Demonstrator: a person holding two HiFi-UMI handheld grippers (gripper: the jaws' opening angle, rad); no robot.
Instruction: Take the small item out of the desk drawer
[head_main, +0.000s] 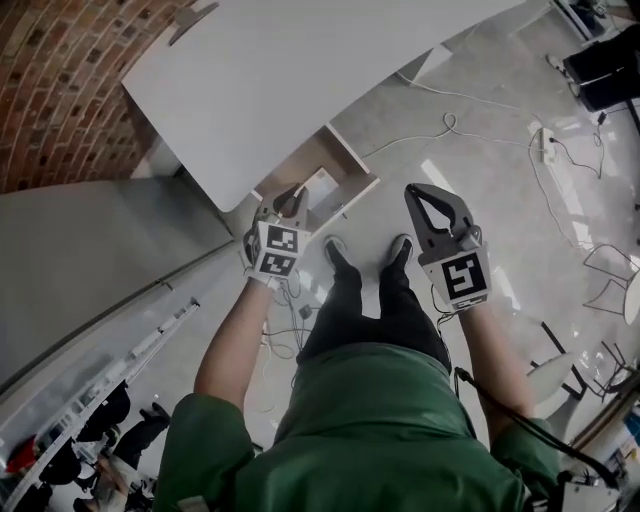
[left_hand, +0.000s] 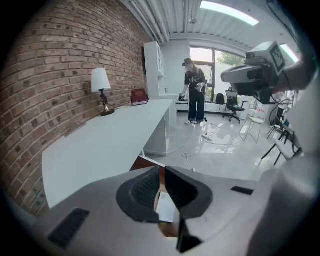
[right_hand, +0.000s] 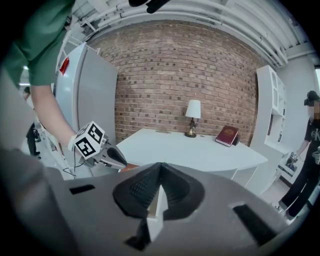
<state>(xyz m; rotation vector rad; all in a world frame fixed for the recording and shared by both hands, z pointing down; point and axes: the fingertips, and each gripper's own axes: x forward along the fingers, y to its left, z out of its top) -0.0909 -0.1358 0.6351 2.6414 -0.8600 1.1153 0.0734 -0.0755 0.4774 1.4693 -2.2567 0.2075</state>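
The white-topped desk (head_main: 280, 70) stands against a red brick wall (head_main: 50, 80). Its shallow drawer with a wooden inside and white walls (head_main: 352, 157) is pulled open toward the person's shoes. The small flat white rectangular item (head_main: 320, 186) lies on the drawer floor. The left gripper (head_main: 296, 192) points down into the drawer at its near left part, and the item lies just beside its tips, toward the drawer's middle. Whether the tips touch the item cannot be told from the head view. In the left gripper view, the left gripper's ribbed black fingers (left_hand: 145, 187) stand narrow and meet at the tips, with nothing clamped between them. The white item (left_hand: 166, 208) shows beneath them through the slit behind the tips, on the brown drawer floor. The right gripper (head_main: 418, 196) hangs over the glossy grey floor (head_main: 480, 150), well apart from the drawer and the item. Its fingers (right_hand: 142, 189) also meet at the tips and hold nothing. A white-shaded table lamp (right_hand: 192, 117) and a red hardback book (right_hand: 227, 135) stand at the desk's far end.
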